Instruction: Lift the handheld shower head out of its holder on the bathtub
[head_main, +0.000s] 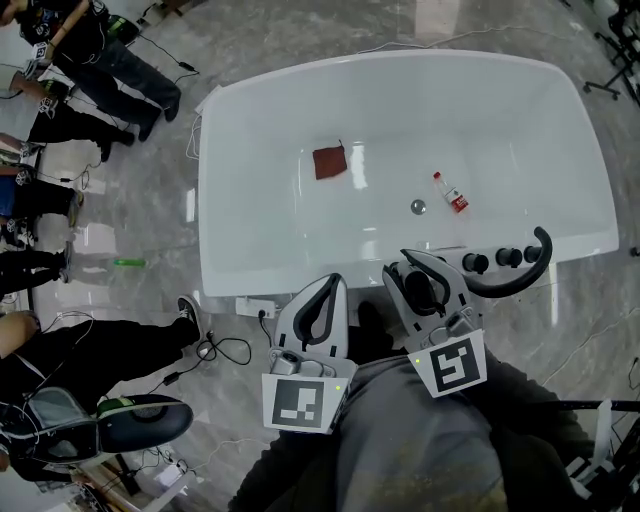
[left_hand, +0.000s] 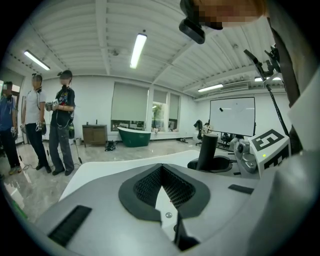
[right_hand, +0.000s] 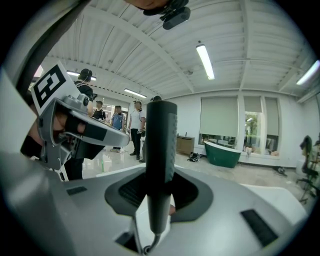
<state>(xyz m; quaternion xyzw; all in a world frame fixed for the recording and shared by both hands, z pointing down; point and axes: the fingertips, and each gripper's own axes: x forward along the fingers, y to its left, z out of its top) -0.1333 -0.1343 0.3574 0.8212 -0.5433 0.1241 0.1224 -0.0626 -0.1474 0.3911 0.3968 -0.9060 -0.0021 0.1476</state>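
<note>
At the near rim of the bathtub (head_main: 212, 180), the left gripper (head_main: 328, 290) was seen empty, its jaws closed together. Just beside it, the shower head (right_hand: 161, 145) was clamped upright in the right gripper (head_main: 418, 272). Farther in, the basin lay mostly open, with a red cloth (head_main: 330, 162) and a small bottle (head_main: 455, 193) on its floor.

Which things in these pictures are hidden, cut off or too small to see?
- Holder: head view, probably under the right gripper.
- Hose: right gripper view, cut off at the bottom edge.
- Bottle label: head view, too small.
- Shower head spray face: no view shows it.
</note>
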